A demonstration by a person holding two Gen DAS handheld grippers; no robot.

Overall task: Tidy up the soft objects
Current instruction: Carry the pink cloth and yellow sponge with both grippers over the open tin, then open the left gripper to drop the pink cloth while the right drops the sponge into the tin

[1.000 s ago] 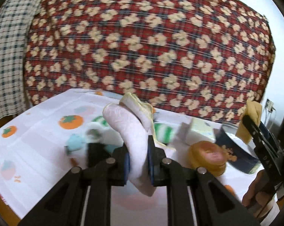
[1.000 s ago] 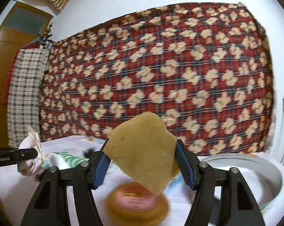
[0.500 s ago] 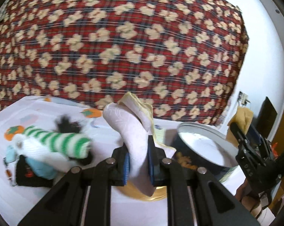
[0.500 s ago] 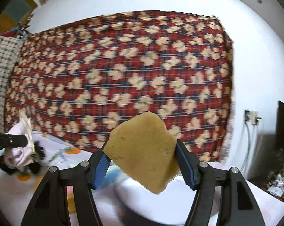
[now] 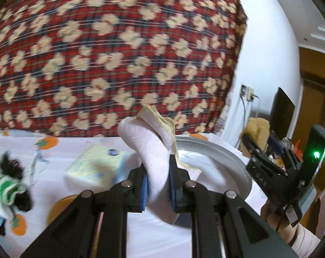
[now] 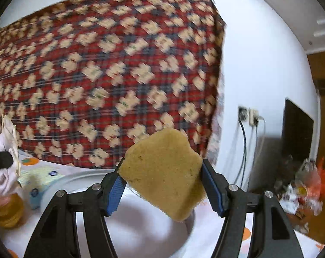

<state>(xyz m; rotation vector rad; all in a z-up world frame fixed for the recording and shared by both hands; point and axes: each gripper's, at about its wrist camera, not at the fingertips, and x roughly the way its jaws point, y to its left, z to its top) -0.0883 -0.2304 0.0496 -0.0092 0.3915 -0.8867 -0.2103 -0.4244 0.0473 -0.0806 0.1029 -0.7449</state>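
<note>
My left gripper (image 5: 158, 190) is shut on a pale pink sock (image 5: 150, 148) with a cream cuff, held up in front of a round white-lined bin (image 5: 218, 157). My right gripper (image 6: 165, 188) is shut on a tan sponge (image 6: 164, 172), which hangs over the bin's white inside (image 6: 141, 232). In the left wrist view the right gripper (image 5: 251, 145) shows at the right with the sponge (image 5: 258, 129), over the bin's right side. The right wrist view catches the sock (image 6: 3, 150) at the far left edge.
On the fruit-print tablecloth (image 5: 54, 150) lie a pale yellow folded cloth (image 5: 95, 165), a striped green-and-white soft toy (image 5: 5, 189) with black fur and an orange-brown round object (image 5: 61, 208). A red plaid floral cover (image 5: 110, 53) rises behind. A person's hand (image 5: 278, 221) holds the right gripper.
Both grippers swung to the right with their loads. The bin has come to the centre of both views and the toys have slid to the left.
</note>
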